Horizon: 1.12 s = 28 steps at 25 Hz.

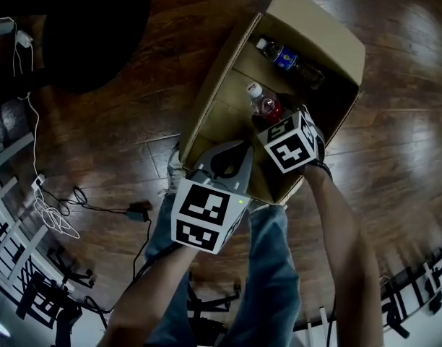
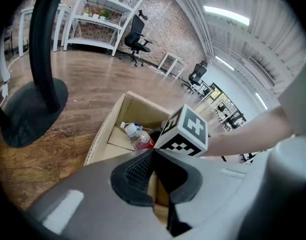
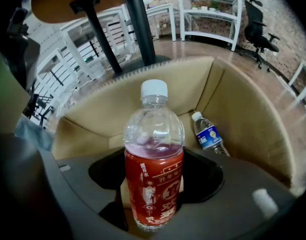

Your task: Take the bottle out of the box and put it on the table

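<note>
An open cardboard box [image 1: 206, 100] stands on the wooden floor. Inside it, a red-drink bottle [image 1: 264, 105] with a white cap stands upright, and my right gripper [image 1: 279, 125] is shut on its lower body. The right gripper view shows that bottle [image 3: 154, 149] clamped between the jaws of the right gripper [image 3: 154, 194]. A second bottle with a blue label [image 1: 287, 61] lies at the box's far end, seen too as the blue-label bottle [image 3: 209, 135]. My left gripper [image 1: 241, 149] hovers over the box's near left part, shut and empty; in its own view the left gripper [image 2: 152, 156] has its pads meeting.
A black round table base [image 1: 91, 27] stands on the floor left of the box, its pedestal [image 2: 30, 109] close by. Cables [image 1: 58, 212] lie on the floor at the left. The person's jeans legs [image 1: 268, 266] are at the box's near end. Office chairs [image 2: 135, 36] and white shelves stand farther off.
</note>
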Motion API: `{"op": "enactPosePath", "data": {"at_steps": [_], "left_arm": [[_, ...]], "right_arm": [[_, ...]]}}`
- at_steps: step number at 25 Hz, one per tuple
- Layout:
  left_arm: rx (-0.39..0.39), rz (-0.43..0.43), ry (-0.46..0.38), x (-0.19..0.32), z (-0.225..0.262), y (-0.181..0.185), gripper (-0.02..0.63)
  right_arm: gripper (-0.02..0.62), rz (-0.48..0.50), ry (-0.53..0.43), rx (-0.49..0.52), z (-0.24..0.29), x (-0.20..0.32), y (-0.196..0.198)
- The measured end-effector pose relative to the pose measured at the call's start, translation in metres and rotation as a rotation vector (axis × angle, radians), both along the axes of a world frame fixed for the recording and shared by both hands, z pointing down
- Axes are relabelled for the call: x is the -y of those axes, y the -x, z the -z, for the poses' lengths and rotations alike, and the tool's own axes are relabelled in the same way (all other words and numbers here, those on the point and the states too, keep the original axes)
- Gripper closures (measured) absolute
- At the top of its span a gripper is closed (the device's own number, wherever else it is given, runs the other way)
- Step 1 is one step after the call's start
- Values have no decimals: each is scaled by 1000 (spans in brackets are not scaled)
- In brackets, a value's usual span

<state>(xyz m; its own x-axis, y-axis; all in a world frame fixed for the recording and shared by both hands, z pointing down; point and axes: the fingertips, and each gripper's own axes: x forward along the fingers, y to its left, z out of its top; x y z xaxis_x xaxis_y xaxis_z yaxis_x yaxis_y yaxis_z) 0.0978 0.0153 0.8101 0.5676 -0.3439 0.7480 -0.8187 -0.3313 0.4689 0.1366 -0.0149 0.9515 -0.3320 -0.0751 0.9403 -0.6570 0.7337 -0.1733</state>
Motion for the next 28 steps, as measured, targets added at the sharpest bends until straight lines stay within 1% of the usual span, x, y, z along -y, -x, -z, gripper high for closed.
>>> {"op": "enactPosePath", "data": {"at_steps": [2, 5, 10, 13, 16, 19, 22, 28], "left_arm": [[-4, -12, -22, 7, 21, -4, 606], [-6, -10, -59, 18, 54, -4, 606], [-1, 46, -68, 19, 99, -1, 606], [-5, 65, -102, 26, 133, 0, 606], [-16, 73, -128, 32, 175, -1, 606], [-29, 52, -156, 33, 222, -5, 606], [-27, 33, -188, 35, 266, -4, 606], [-27, 39, -310, 47, 360, 5, 606]], "right_arm": [[295, -38, -17, 30, 30, 4, 2], [295, -65, -44, 63, 74, 4, 6], [293, -110, -91, 105, 144, 2, 0], [293, -158, -133, 131, 191, 12, -3], [293, -213, -165, 166, 247, 20, -5], [291, -279, -190, 197, 304, 22, -7], [291, -319, -231, 218, 356, 26, -6], [291, -362, -358, 303, 467, 43, 4]]}}
